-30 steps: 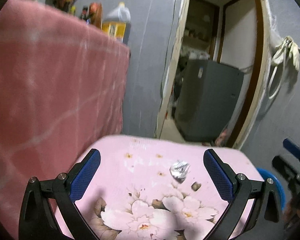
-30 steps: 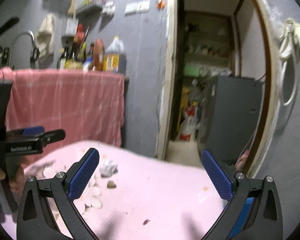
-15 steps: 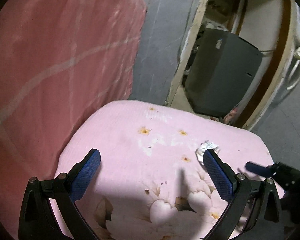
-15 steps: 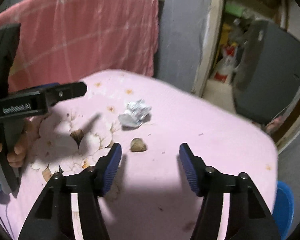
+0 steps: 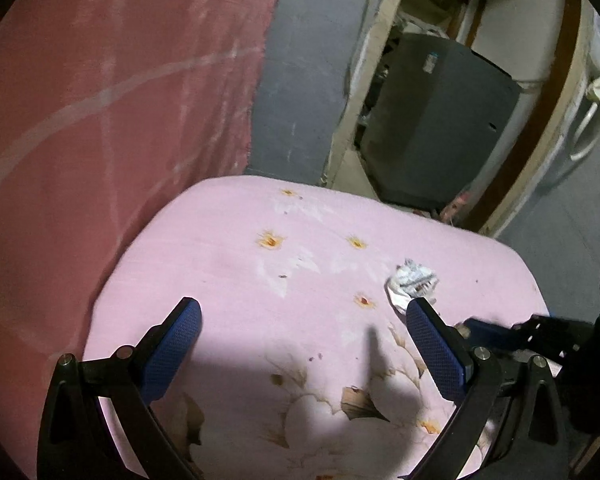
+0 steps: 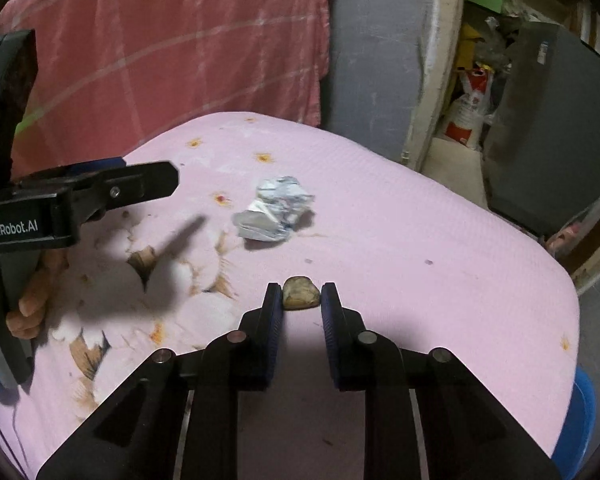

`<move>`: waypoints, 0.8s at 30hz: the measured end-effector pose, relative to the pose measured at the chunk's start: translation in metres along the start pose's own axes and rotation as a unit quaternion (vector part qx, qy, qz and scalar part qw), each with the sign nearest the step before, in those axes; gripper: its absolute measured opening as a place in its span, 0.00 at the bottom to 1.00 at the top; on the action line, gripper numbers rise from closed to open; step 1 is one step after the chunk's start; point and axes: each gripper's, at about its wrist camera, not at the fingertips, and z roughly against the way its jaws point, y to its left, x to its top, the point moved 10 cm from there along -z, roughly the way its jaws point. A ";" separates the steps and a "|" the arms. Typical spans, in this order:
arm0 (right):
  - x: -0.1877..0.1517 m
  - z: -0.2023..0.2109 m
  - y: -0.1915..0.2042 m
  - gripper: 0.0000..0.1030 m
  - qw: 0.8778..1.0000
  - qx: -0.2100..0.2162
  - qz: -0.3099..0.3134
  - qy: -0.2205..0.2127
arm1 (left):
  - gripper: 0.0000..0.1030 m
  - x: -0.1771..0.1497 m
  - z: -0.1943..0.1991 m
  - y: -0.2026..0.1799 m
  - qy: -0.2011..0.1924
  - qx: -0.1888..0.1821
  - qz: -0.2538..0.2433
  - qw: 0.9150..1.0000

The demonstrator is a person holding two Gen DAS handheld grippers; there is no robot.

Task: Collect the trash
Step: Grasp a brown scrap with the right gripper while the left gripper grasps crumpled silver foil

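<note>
Right claw (image 6: 300,296), just closing around brown scrap (image 6: 300,297), left-view-hidden.

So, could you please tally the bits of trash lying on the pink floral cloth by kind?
Crumpled foil wrapper: 1
Small brown scrap, between the right gripper's fingertips: 1
Total: 2

Pink floral cloth (image 6: 400,240), red checked curtain (image 6: 172,48), grey cabinet (image 6: 552,132) in the doorway.

Bare pink cloth (image 6: 420,240) lies open around the crumpled wrapper (image 6: 274,210).
</note>
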 end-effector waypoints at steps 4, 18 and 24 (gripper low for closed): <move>-0.009 0.017 -0.022 0.17 0.999 -0.027 -0.014 -0.011 | 0.97 -0.002 -0.009 -0.014 0.017 -0.009 -0.028 0.999; -0.035 0.042 -0.057 0.17 0.996 -0.035 -0.068 -0.046 | 0.83 -0.004 -0.047 -0.070 0.066 -0.013 -0.130 0.989; -0.036 0.040 -0.058 0.17 0.995 -0.021 -0.080 -0.046 | 0.53 0.003 -0.063 -0.084 0.066 -0.002 -0.154 0.986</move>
